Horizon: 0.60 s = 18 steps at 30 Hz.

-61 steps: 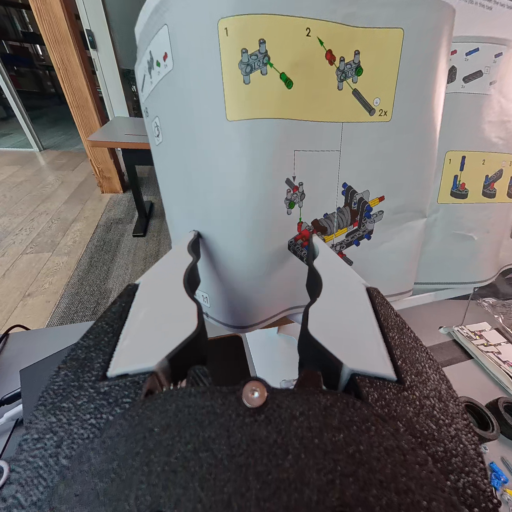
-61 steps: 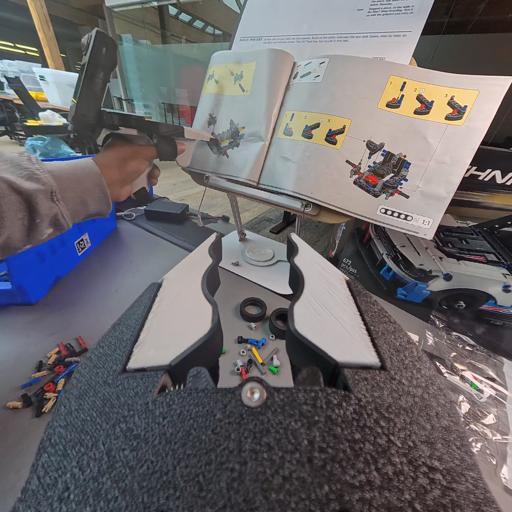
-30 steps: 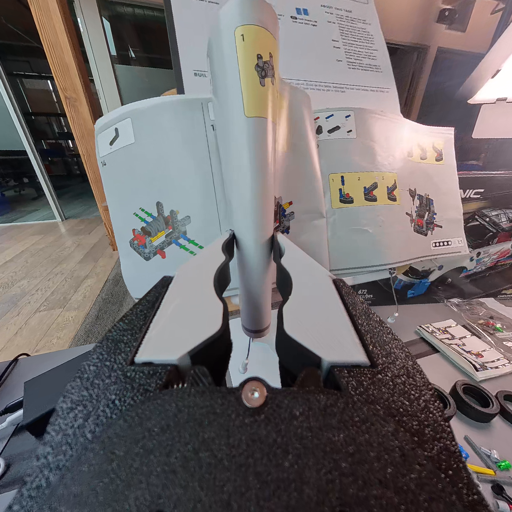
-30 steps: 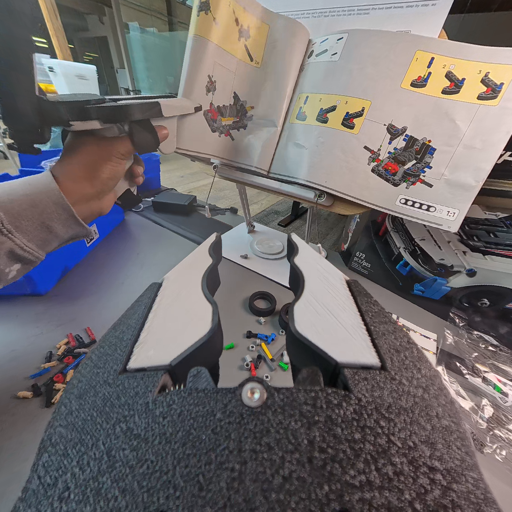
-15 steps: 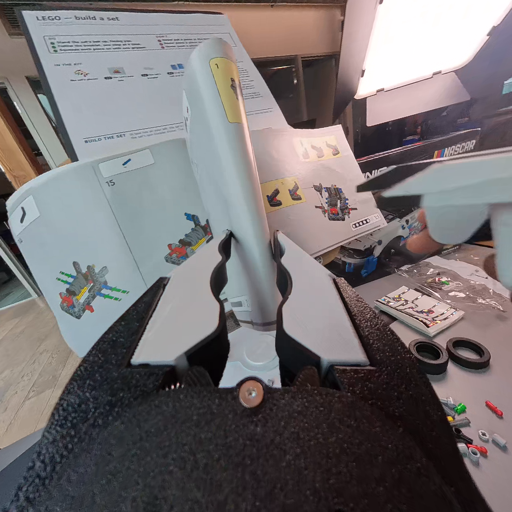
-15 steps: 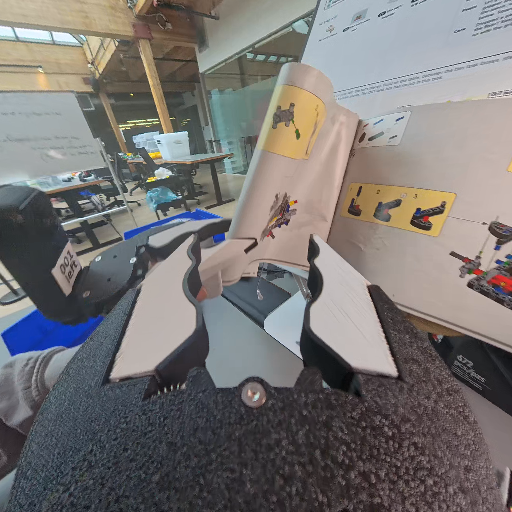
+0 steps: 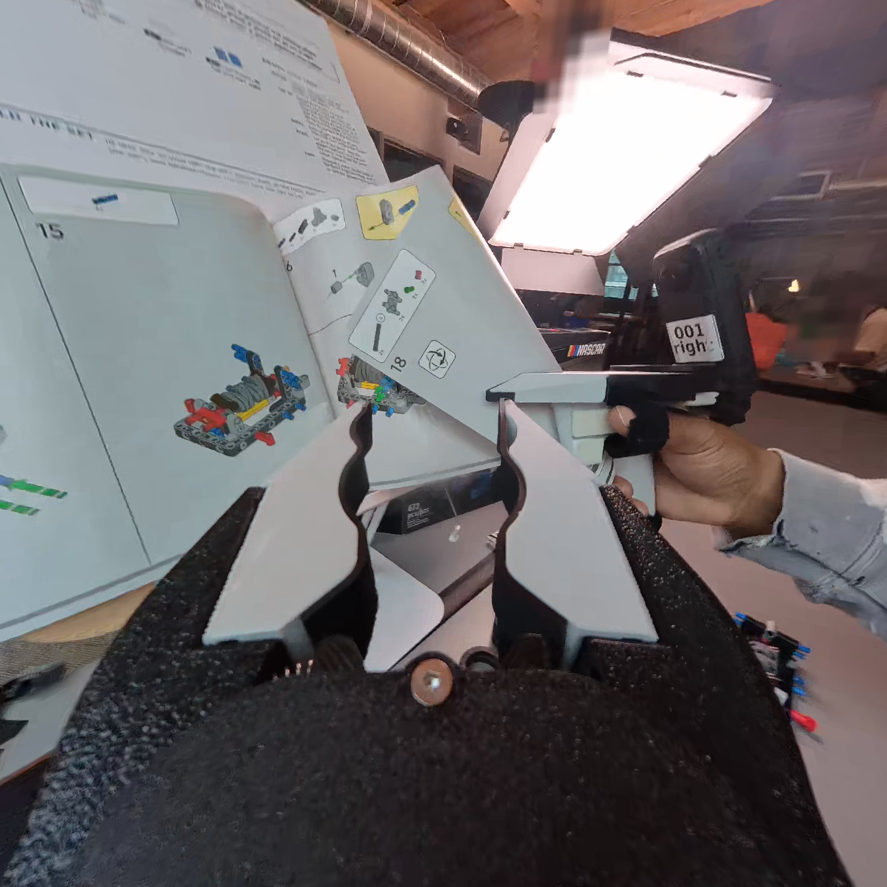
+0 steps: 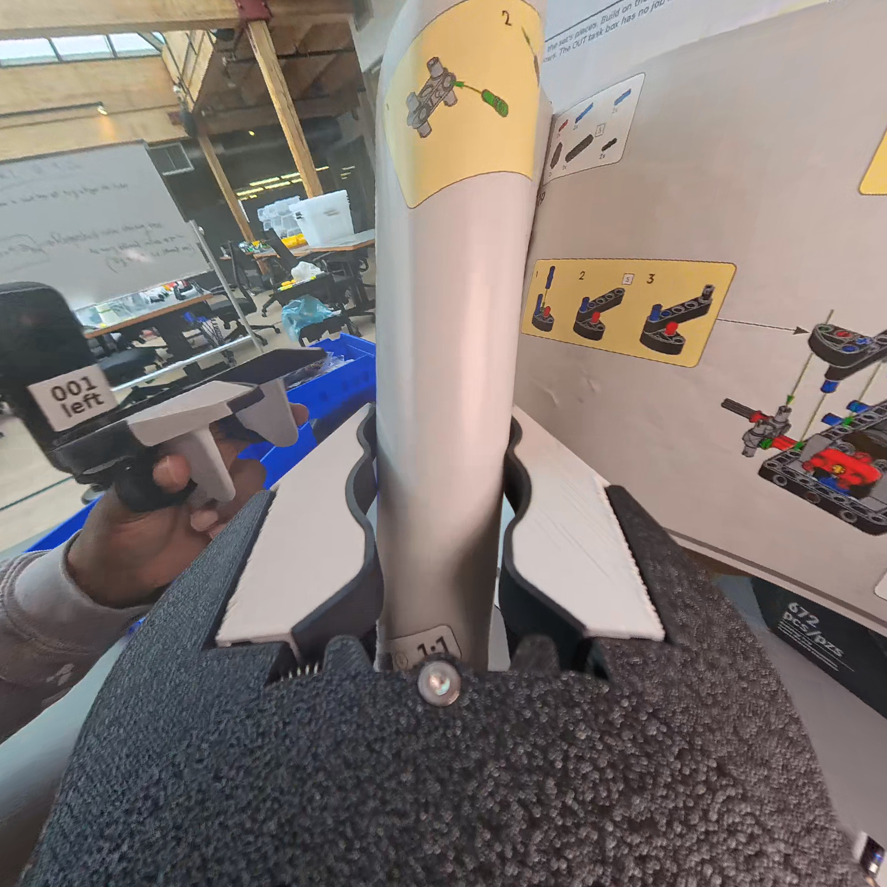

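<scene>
At far left in the right wrist view, the left gripper [image 8: 283, 384] hangs free, its fingers apart and holding nothing (a hand [image 8: 144, 542] grips its handle). Centre, a page [image 8: 446, 384] stands curled between the right gripper's [image 8: 439, 432] fingers, which pinch it. Right of that, the open booklet [image 8: 696, 432] leans above the worktop [image 7: 749, 557].
</scene>
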### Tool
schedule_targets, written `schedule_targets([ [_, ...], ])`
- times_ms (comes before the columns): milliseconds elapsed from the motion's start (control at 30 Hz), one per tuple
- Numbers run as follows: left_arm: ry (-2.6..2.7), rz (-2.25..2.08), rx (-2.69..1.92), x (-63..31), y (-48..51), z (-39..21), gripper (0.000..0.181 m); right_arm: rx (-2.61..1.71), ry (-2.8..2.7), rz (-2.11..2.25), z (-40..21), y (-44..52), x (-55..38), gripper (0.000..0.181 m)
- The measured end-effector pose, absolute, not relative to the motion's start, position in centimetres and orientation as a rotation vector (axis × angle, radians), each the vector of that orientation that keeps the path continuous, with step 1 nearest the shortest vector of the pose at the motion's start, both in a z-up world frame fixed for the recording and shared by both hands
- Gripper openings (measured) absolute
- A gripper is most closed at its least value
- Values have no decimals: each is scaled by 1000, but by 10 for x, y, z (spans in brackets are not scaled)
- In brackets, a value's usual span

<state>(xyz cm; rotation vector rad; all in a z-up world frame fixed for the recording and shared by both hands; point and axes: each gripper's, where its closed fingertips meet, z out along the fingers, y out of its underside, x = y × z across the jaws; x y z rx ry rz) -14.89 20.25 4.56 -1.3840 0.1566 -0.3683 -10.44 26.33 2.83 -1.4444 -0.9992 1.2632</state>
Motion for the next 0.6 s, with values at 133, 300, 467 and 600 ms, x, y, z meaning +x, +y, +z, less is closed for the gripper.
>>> schedule_targets([
  [133,48,-627,-1402,-148,225,48,59,-1433,-984,1341,25,259,-98,51],
  [300,-88,-910,-1391,-145,252,46,61,-1427,-963,1396,28,257,-88,51],
  [467,-50,-1289,-1193,-125,236,67,17,-1428,-963,1395,29,256,-77,49],
  [600,58,-1257,-1137,-110,213,83,0,-1465,-947,1198,22,271,-64,56],
])
